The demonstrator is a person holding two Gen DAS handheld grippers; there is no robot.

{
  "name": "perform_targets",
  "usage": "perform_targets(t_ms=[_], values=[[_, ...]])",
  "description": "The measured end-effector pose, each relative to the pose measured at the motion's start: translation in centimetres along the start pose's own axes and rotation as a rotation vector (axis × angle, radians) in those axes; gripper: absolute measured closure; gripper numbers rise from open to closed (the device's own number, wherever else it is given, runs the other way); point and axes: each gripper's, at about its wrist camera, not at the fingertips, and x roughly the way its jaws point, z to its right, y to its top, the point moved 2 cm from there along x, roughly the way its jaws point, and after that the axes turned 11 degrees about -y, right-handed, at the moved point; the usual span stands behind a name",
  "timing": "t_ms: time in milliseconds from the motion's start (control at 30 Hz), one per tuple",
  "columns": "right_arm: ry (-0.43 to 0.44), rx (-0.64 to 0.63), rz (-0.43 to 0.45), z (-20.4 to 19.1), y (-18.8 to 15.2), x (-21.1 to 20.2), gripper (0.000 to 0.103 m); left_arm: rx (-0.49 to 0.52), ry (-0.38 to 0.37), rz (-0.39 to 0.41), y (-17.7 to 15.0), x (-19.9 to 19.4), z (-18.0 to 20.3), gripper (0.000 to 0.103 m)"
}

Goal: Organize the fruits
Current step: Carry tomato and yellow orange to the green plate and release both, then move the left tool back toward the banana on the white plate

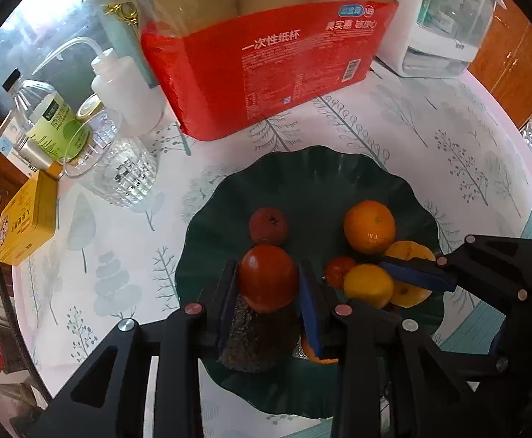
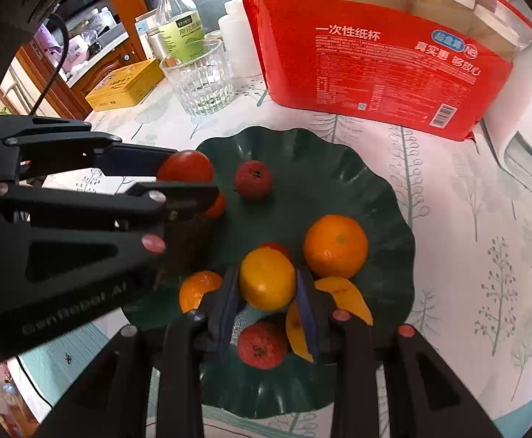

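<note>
- The left gripper [image 1: 268, 284] had its jaws almost closed around a red fruit [image 1: 268, 277]. The pads stood at both sides of it, at 9 and 3 o'clock, but I could not tell if they pressed it or only stood beside it.
- The right gripper [image 2: 267, 284] held a yellow fruit [image 2: 267, 279] between its pads, with the jaws nearly closed on it.
- Both fruits were over the green plate [image 1: 313, 175], which lay on the table [image 1: 448, 127] before a red pack [image 1: 266, 62].
- Risk: the red fruit was round and smooth. If the left jaws opened while it hung above the plate, it could roll toward the wavy rim at 9 o'clock and go off.
- Risk: the small red fruit [image 1: 268, 225] lay just at 12 o'clock of the left gripper. A push forward could knock it.
- Risk: the yellow fruit sat touching an orange [image 2: 335, 246] and near cut pieces [image 2: 346, 297]. Releasing it on this heap could make it slide.
- Risk: the two grippers were near each other over the plate, so a sideways move could make them collide.
- Risk: the glass [image 2: 200, 76] stood near the plate at 11 o'clock in the right view, so a wide swing could tip it.
</note>
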Motion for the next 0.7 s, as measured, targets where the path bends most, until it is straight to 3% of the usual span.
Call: perform_targets(t_ms=[100, 300, 700], values=[[-0.007, -0.012, 0.019, -0.1, 0.0, -0.2, 0.067, -0.001, 0.007, 0.017, -0.1, -0.3, 0.0, 0.034], [-0.023, -0.017, 0.078, 0.1, 0.2, -2.1, 0.062, 0.005, 0.015, 0.057, 0.1, -2.0, 0.2, 0.032], [-0.046, 0.004, 0.133, 0.6, 0.1, -5.7, 0.062, 0.034, 0.020, 0.126, -0.7, -6.1, 1.8, 0.031]])
